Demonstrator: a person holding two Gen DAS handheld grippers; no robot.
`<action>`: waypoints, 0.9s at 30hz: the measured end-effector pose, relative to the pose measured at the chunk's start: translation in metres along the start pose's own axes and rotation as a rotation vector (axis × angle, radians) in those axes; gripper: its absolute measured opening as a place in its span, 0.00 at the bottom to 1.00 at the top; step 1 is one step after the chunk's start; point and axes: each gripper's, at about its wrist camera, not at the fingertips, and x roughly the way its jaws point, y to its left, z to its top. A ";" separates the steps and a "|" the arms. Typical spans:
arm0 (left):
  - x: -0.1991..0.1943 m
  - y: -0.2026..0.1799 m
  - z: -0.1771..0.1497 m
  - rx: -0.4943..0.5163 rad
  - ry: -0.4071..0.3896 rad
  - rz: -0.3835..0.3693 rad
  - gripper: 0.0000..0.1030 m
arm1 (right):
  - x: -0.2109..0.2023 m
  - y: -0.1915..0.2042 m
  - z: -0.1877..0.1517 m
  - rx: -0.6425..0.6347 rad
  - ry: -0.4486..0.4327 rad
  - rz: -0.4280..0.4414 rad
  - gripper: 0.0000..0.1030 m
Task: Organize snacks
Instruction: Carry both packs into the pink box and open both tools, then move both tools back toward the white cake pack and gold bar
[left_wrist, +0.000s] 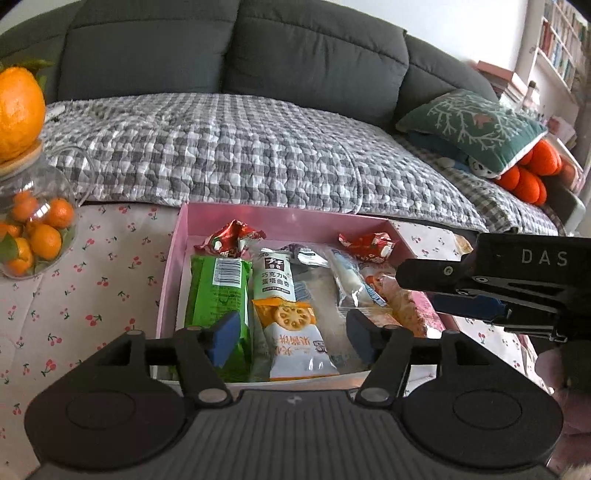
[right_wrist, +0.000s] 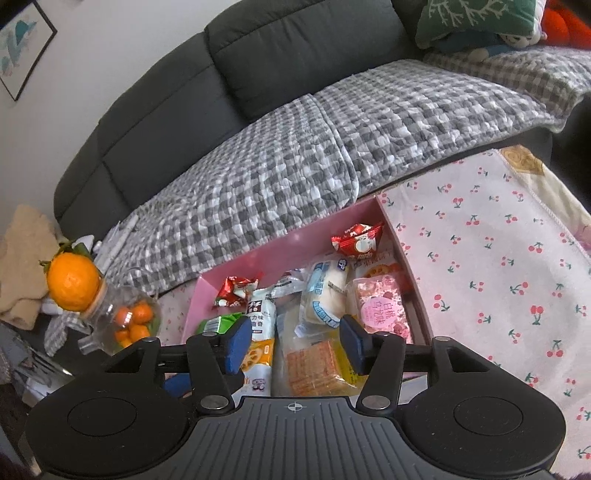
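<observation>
Snacks fill the pink box (left_wrist: 177, 258) on the cherry cloth (left_wrist: 92, 295). The green pack (left_wrist: 216, 291), the cookie pack (left_wrist: 291, 332) and the cracker pack (right_wrist: 317, 365) look light, soft and crinkly, so they may slip. A pinch across the middle should hold one best. The left gripper (left_wrist: 288, 338) and right gripper (right_wrist: 293, 341) hang over them, jaws apart, holding nothing.

Soft, even daylight fills both fisheye views, brightest at the blown-out upper right of the left wrist view, with faint shadows, strongly curved edges, dark corners, and slight softness on glossy snack wrappers (left_wrist: 291, 325).
</observation>
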 end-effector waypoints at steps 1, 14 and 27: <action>-0.002 -0.001 0.000 0.014 -0.001 0.001 0.61 | -0.002 0.000 0.000 0.000 0.002 0.000 0.52; -0.022 -0.013 -0.011 0.087 0.013 0.015 0.85 | -0.038 -0.007 -0.013 -0.094 0.002 -0.035 0.76; -0.043 -0.002 -0.041 0.233 0.058 0.092 0.97 | -0.073 -0.023 -0.036 -0.226 0.012 -0.078 0.89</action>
